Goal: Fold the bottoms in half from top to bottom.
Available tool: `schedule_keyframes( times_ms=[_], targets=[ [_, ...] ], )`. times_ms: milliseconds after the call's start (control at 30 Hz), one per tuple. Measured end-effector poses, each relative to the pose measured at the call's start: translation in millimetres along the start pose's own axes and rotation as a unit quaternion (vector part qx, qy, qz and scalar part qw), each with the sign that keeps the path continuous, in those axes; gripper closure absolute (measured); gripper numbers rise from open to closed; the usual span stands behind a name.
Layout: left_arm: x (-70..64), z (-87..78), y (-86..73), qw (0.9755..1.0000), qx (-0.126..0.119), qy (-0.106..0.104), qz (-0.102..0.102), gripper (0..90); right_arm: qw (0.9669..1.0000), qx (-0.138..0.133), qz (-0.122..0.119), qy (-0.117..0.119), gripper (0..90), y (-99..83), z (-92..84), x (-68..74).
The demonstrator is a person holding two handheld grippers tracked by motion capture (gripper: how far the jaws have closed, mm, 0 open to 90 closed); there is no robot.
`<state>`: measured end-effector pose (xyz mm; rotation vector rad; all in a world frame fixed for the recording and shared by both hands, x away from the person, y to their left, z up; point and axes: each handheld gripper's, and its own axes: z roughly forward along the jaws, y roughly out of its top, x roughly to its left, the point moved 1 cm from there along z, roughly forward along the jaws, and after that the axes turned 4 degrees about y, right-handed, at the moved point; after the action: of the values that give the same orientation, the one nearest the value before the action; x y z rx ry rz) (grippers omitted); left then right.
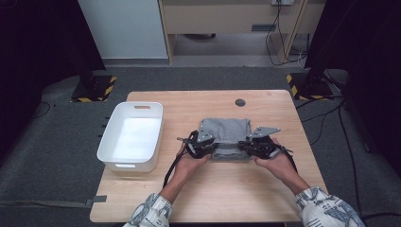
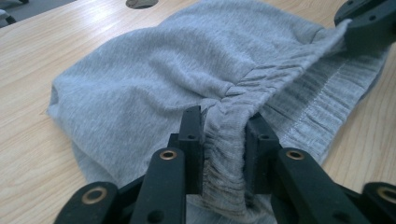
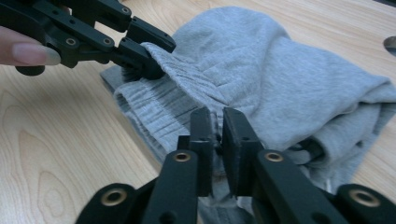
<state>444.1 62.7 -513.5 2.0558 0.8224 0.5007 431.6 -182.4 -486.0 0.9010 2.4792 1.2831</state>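
High view: a white plastic bin (image 1: 131, 137), rectangular with rounded corners, sits empty at the wooden table's (image 1: 208, 198) left. Beside it lies a folded grey knit garment (image 1: 226, 135). The left gripper (image 2: 223, 135) and right gripper (image 3: 217, 135) each pinch its ribbed waistband.

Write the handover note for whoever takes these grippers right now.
Left gripper: shut on the ribbed hem of the grey garment.
Right gripper: shut on the same hem, further along.
Garment: folded, lying mid-table, with its near edge pinched at both ends.
White bin: on the table's left side, nothing in it.
Done: garment folded and gripped.
Left: probably lift it and place it in the bin.
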Motion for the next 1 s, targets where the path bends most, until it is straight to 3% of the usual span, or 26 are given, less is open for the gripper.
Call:
schedule_keyframes(
  times_ms=[133,167,200,267,367,433,700,1000],
  targets=[
    [0.8,-3.3,-1.9,1.0,0.0,0.002,-0.003,65.6,1.0,0.0,-0.006,0.006,72.1,1.1,1.7,3.5],
    [1.3,-5.0,-2.1,1.0,0.0,0.003,-0.005,65.6,1.0,-0.002,-0.005,0.005,66.4,2.1,1.4,4.1],
    [2.6,-8.8,-1.9,0.9999,0.0,0.006,-0.01,58.3,1.0,-0.01,-0.001,0.001,57.1,4.6,-0.5,3.2],
    [3.1,-10.9,-1.7,0.9999,-0.002,0.006,-0.011,53.0,0.9999,-0.016,0.005,-0.004,48.3,6.7,-2.9,1.5],
    [3.8,-18.2,-0.3,0.9999,-0.002,-0.001,-0.015,41.2,0.9995,-0.03,0.01,-0.008,39.5,10.6,-7.0,-1.2],
    [3.8,-21.7,0.3,0.9999,-0.006,-0.002,-0.015,38.7,0.9992,-0.036,0.012,-0.012,35.0,13.2,-8.9,-3.1],
    [7.1,-34.4,0.5,0.9997,-0.016,-0.003,-0.019,34.7,0.9983,-0.047,0.026,-0.025,28.4,19.3,-14.1,-12.5],
    [15.8,-35.7,-1.6,0.9992,-0.018,0.002,-0.036,33.7,0.9973,-0.047,0.043,-0.035,25.2,20.6,-17.3,-24.7]
  ],
)
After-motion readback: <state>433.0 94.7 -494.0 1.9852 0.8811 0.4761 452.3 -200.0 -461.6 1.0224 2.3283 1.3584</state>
